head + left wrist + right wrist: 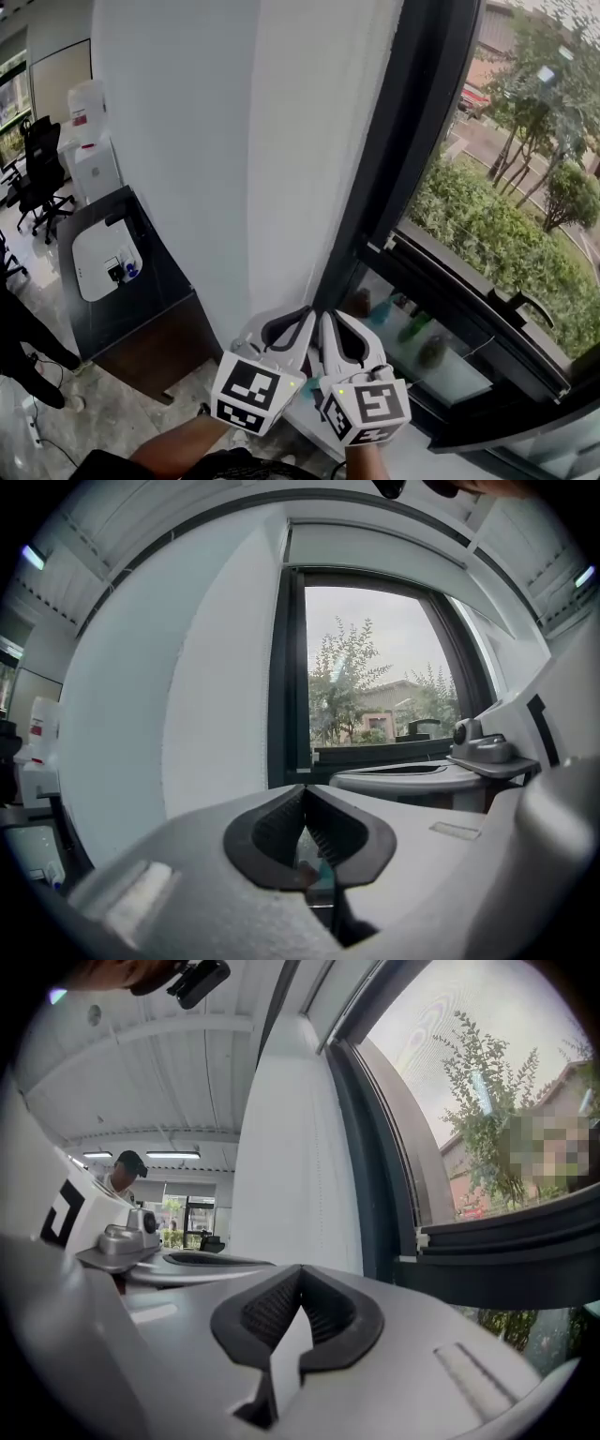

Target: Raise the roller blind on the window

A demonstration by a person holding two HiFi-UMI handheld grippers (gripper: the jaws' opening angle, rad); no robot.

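Note:
The roller blind (375, 553) sits high up in its white housing above the window glass (375, 667). A thin bead chain (322, 1147) hangs down the white wall strip (281, 141) beside the dark window frame (394, 159). My left gripper (308, 315) and right gripper (328, 317) point up side by side at the foot of that strip. The left gripper (304, 789) has its jaws shut, tips together. The right gripper (300, 1267) is shut too, and the chain runs down toward its tips. Whether it pinches the chain I cannot tell.
A window handle (520, 305) juts from the lower sash at the right, with small bottles (412, 328) behind the glass. To the left below stand a dark desk (122, 309), an office chair (37, 169) and a white dispenser (89, 141). A person's legs (19, 347) show at the left edge.

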